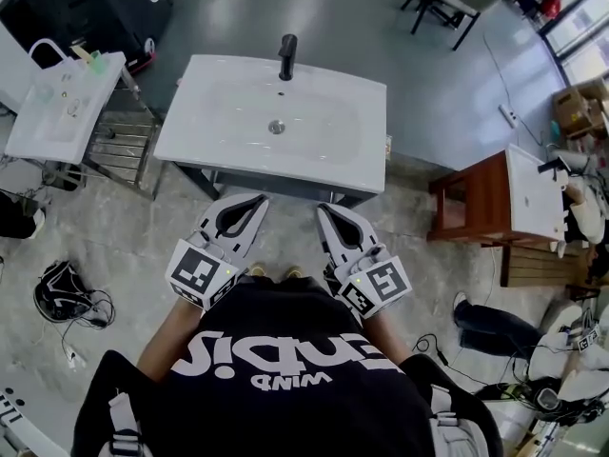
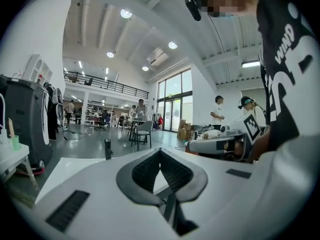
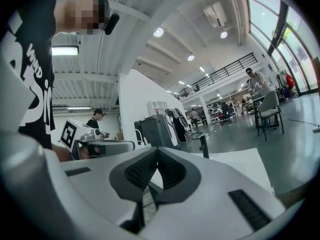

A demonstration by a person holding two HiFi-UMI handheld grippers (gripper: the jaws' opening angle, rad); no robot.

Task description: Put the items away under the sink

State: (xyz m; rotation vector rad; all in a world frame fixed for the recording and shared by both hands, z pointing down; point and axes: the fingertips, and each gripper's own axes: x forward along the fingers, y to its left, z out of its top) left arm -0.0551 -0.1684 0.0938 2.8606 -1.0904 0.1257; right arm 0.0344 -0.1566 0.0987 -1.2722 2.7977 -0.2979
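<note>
Left gripper (image 1: 251, 200) and right gripper (image 1: 326, 209), jaws closed on nothing, side by side before the sink (image 1: 211, 112).

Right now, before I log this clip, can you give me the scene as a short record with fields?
setting: a person stands facing a white sink with a black faucet
left tool: jaws together, nothing between them
right tool: jaws together, nothing between them
tool position: side by side at the sink's near edge
basin: only the drain shows in it
cabinet under sink: only a dark front edge shows; door state cannot be told
task stage: no item picked up yet
</note>
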